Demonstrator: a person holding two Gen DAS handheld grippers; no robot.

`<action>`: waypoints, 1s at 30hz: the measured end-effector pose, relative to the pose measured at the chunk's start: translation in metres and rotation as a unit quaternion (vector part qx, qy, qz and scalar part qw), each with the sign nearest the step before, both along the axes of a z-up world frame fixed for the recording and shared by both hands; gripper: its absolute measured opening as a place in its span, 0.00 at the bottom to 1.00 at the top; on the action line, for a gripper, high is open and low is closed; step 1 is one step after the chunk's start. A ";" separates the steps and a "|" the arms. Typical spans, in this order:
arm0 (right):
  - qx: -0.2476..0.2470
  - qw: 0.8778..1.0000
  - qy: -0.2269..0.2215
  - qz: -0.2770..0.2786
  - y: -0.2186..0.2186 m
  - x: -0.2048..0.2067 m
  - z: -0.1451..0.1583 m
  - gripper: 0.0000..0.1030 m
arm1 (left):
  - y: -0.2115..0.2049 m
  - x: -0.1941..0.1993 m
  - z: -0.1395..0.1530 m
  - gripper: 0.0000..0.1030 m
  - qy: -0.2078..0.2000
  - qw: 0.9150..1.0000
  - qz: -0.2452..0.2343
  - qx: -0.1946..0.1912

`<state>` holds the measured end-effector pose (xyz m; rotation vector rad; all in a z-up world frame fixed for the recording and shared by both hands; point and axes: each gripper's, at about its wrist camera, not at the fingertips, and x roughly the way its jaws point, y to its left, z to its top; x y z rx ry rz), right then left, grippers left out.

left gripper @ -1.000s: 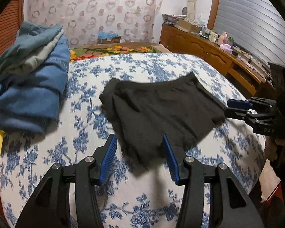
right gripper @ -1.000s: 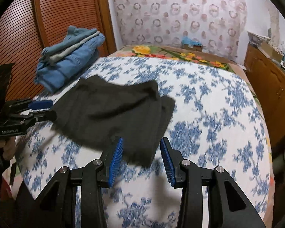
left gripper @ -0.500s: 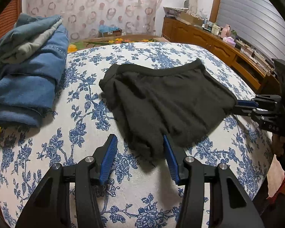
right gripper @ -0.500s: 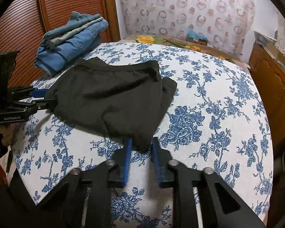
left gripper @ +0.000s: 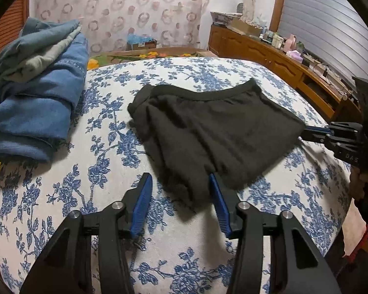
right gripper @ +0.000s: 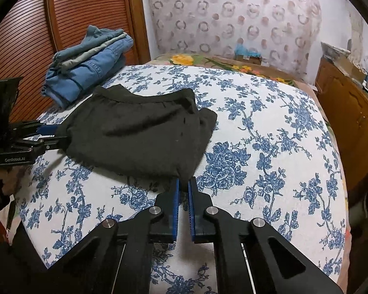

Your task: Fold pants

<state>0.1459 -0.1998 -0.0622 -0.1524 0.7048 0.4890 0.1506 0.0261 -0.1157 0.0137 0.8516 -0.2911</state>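
Black shorts (left gripper: 208, 132) lie folded on a bed with a blue-flowered cover (left gripper: 105, 161). They also show in the right wrist view (right gripper: 139, 134). My left gripper (left gripper: 180, 187) is open, its blue pads on either side of the shorts' near corner. In the right wrist view the left gripper (right gripper: 54, 136) sits at the shorts' left corner. My right gripper (right gripper: 183, 183) is shut on the shorts' other near corner. In the left wrist view the right gripper (left gripper: 311, 133) holds the shorts' right corner.
A pile of folded blue jeans and a grey garment (left gripper: 34, 83) lies at the bed's left side, also in the right wrist view (right gripper: 85, 63). A wooden dresser (left gripper: 282, 58) with clutter runs along the right. A wooden slatted door (right gripper: 61, 24) stands behind the pile.
My right gripper has closed from open onto the shorts' corner. Both grippers have moved in closer to the shorts' near edge. The left gripper has stayed open.
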 end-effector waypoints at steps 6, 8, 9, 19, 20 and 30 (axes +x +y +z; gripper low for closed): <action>-0.003 1.000 0.000 -0.002 0.000 0.000 -0.002 0.06 | -0.005 -0.001 -0.001 0.22 -0.001 1.000 -0.014 -0.005; -0.002 1.000 0.001 -0.001 0.000 -0.001 -0.003 0.06 | -0.005 -0.002 0.000 0.16 -0.001 1.000 -0.015 -0.007; -0.001 1.000 0.002 -0.001 0.000 -0.002 -0.003 0.06 | -0.006 -0.003 0.001 0.15 -0.002 1.000 -0.016 -0.005; 0.016 1.000 -0.002 0.005 -0.015 -0.037 0.004 0.06 | -0.012 -0.038 0.020 0.14 -0.021 0.999 -0.027 -0.019; 0.019 1.000 -0.001 0.005 -0.017 -0.040 0.004 0.06 | -0.013 -0.043 0.022 0.14 -0.022 0.999 -0.030 -0.021; 0.047 0.999 0.021 -0.009 -0.038 -0.071 -0.006 0.06 | -0.025 -0.074 0.019 0.14 -0.016 0.999 -0.048 -0.011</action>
